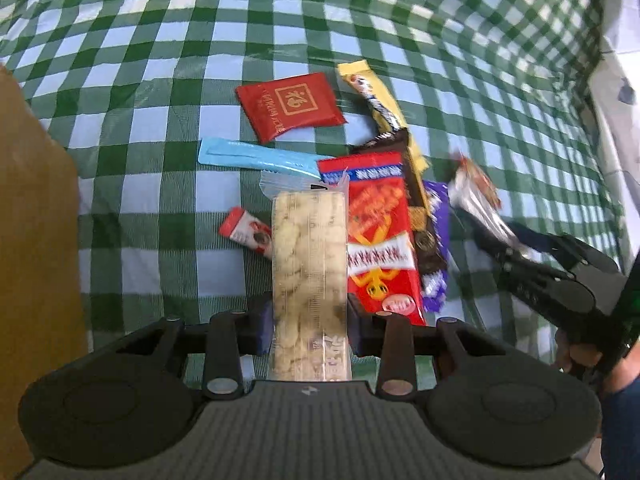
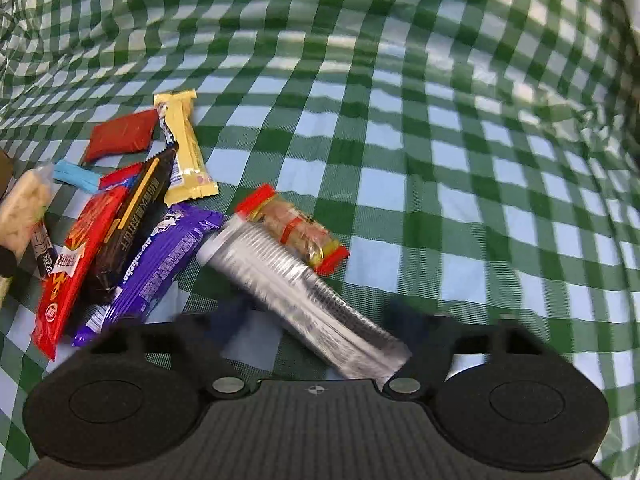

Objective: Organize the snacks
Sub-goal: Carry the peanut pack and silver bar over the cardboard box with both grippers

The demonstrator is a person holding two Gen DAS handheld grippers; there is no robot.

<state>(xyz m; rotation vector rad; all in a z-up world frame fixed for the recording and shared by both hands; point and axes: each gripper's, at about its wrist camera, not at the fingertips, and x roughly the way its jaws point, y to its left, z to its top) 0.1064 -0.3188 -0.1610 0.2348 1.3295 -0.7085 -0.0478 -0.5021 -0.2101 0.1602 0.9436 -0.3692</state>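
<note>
Left gripper [image 1: 308, 320] jaws clamped on clear cracker pack [image 1: 308, 264], near edge of pile. Right gripper [image 2: 316, 320] around silver tube [image 2: 296, 292], blurred; jaws cannot tell. Lift crackers straight, clear red pack [image 1: 380, 236], carry left toward box [image 1: 36, 240].

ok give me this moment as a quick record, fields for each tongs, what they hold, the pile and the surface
left tongs: shut on the clear pack of pale puffed snacks
right tongs: around the silver foil pack; blurred, grip unclear
pile: big red pack, dark brown bar, purple bar, yellow bar, overlapping
loose items: flat red sachet, blue stick, small red-ended candy
surface: green and white checked cloth
left edge: brown cardboard
</note>
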